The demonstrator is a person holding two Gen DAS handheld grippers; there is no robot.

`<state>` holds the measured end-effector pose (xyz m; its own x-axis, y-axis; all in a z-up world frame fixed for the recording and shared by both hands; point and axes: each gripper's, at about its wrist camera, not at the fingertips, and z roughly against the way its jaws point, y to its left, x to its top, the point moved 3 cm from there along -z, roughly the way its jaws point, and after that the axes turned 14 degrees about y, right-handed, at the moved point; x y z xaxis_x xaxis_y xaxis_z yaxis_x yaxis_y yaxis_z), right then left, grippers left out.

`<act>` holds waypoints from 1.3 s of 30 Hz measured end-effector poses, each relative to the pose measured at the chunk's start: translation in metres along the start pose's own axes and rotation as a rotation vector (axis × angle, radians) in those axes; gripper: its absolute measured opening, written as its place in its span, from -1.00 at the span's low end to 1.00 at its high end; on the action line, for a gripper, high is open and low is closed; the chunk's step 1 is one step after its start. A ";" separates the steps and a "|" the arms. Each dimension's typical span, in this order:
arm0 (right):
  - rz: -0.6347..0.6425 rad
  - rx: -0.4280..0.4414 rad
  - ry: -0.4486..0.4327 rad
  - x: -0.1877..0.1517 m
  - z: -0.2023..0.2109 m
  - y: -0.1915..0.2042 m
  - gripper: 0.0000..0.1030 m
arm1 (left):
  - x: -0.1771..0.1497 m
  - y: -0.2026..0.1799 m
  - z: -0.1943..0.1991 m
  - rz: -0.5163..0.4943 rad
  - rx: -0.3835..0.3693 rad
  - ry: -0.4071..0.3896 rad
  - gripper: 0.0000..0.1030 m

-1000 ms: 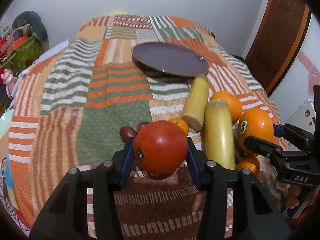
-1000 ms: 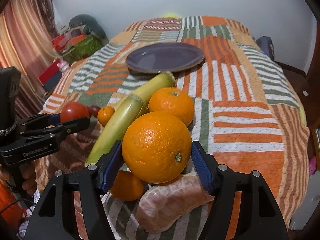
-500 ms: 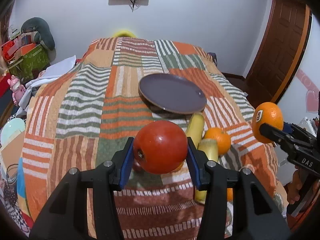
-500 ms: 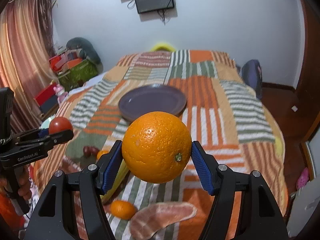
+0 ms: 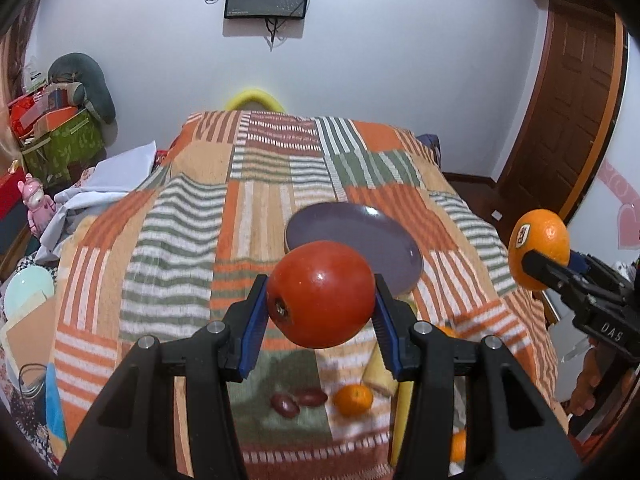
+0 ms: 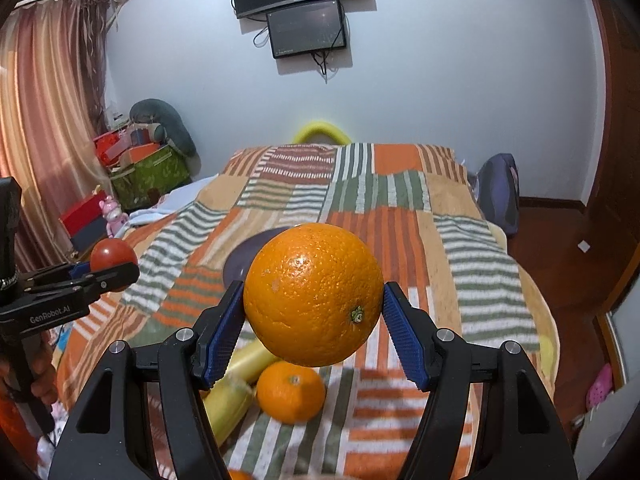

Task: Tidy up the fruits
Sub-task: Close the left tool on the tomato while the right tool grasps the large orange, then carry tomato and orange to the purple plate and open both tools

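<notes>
Left tongs clench a tomato, right tongs an orange, both high above the bed; plate lies far, centre.

Both wrist cameras are looking along their jaws from above the bed's near end, sharing the plate and far wall.

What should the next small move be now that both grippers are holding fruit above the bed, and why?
Probably carry the left gripper forward and down toward the round purple plate. Its red tomato is gripped between the jaws above the striped patchwork blanket, the plate looks bare, and the right gripper holds the large orange beside it.
</notes>
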<state>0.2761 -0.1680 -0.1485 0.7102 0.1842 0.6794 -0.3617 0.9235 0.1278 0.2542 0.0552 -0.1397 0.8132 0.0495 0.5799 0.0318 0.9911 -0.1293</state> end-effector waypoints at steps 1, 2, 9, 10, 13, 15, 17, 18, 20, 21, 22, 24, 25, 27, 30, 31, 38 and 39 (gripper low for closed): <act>0.000 0.001 -0.002 0.002 -0.001 -0.001 0.26 | 0.004 0.000 -0.001 0.000 -0.002 -0.007 -0.06; 0.000 0.001 -0.004 0.005 -0.004 -0.001 0.26 | 0.008 0.001 -0.003 -0.002 -0.005 -0.013 -0.06; 0.018 -0.007 -0.017 0.024 -0.023 -0.001 0.26 | 0.036 0.001 -0.018 -0.008 -0.004 -0.031 -0.06; 0.019 -0.011 -0.017 0.027 -0.026 -0.001 0.26 | 0.042 0.001 -0.023 -0.008 -0.003 -0.031 -0.06; 0.018 -0.017 -0.020 0.035 -0.038 -0.003 0.26 | 0.054 0.001 -0.036 -0.011 0.001 -0.022 -0.06; 0.019 -0.019 -0.017 0.039 -0.046 -0.003 0.26 | 0.061 0.002 -0.046 -0.008 -0.001 -0.007 -0.06; 0.024 -0.024 -0.008 0.044 -0.056 -0.003 0.26 | 0.068 0.003 -0.058 -0.006 -0.007 0.012 -0.06; 0.028 -0.026 -0.003 0.046 -0.059 -0.004 0.26 | 0.071 0.004 -0.064 -0.006 -0.008 0.019 -0.06; 0.036 -0.038 0.010 0.049 -0.068 -0.005 0.26 | 0.077 0.005 -0.076 -0.013 0.000 0.034 -0.06; 0.040 -0.044 0.018 0.051 -0.073 -0.006 0.26 | 0.079 0.005 -0.081 -0.016 0.006 0.038 -0.06; 0.043 -0.048 0.028 0.052 -0.079 -0.008 0.26 | 0.082 0.006 -0.087 -0.018 0.011 0.043 -0.06; 0.041 -0.047 0.053 0.055 -0.091 -0.012 0.26 | 0.086 0.006 -0.097 -0.024 0.019 0.055 -0.06; 0.038 -0.043 0.062 0.055 -0.095 -0.013 0.26 | 0.089 0.006 -0.102 -0.028 0.023 0.061 -0.06; 0.035 -0.035 0.084 0.058 -0.105 -0.018 0.26 | 0.093 0.006 -0.114 -0.036 0.027 0.074 -0.06; 0.044 -0.036 0.109 0.060 -0.119 -0.018 0.26 | 0.096 0.007 -0.129 -0.037 0.024 0.098 -0.06; 0.046 -0.036 0.120 0.061 -0.124 -0.019 0.26 | 0.097 0.007 -0.135 -0.037 0.025 0.109 -0.06; 0.044 -0.019 0.178 0.066 -0.152 -0.016 0.26 | 0.097 0.010 -0.167 -0.041 0.026 0.173 -0.06; 0.048 -0.020 0.184 0.066 -0.154 -0.015 0.26 | 0.096 0.010 -0.170 -0.045 0.028 0.178 -0.06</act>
<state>0.4221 -0.1177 -0.2168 0.7916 0.2845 0.5408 -0.3869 0.9184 0.0831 0.4316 0.0484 -0.2215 0.9015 -0.0149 0.4325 0.0559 0.9950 -0.0824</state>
